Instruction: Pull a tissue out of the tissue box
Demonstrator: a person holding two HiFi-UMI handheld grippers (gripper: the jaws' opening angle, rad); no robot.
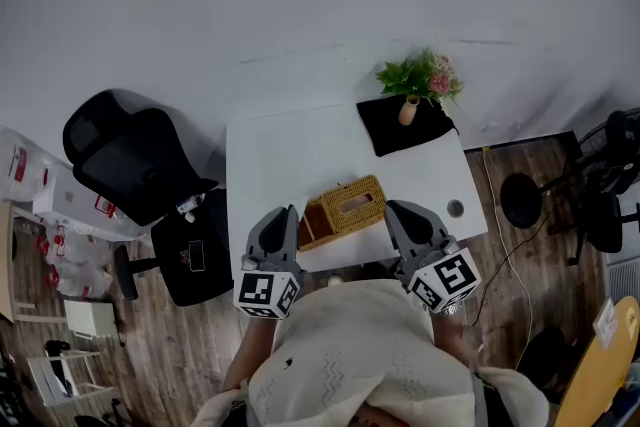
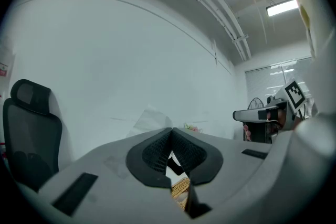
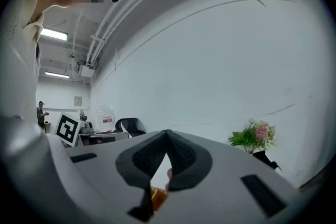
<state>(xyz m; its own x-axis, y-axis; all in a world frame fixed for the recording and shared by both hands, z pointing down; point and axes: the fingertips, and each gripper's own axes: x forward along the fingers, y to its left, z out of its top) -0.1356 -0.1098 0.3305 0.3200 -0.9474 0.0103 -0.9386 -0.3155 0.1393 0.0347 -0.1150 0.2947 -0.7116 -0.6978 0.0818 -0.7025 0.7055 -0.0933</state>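
My left claw and right claw, pinched together and empty, flank the tissue box.
White table; flower vase on black cloth behind; office chair left.

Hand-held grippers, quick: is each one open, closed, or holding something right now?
Left hand-held gripper: closed, holding nothing.
Right hand-held gripper: closed, holding nothing.

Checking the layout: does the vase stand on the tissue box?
No, the vase stands on a black cloth, apart from the tissue box.
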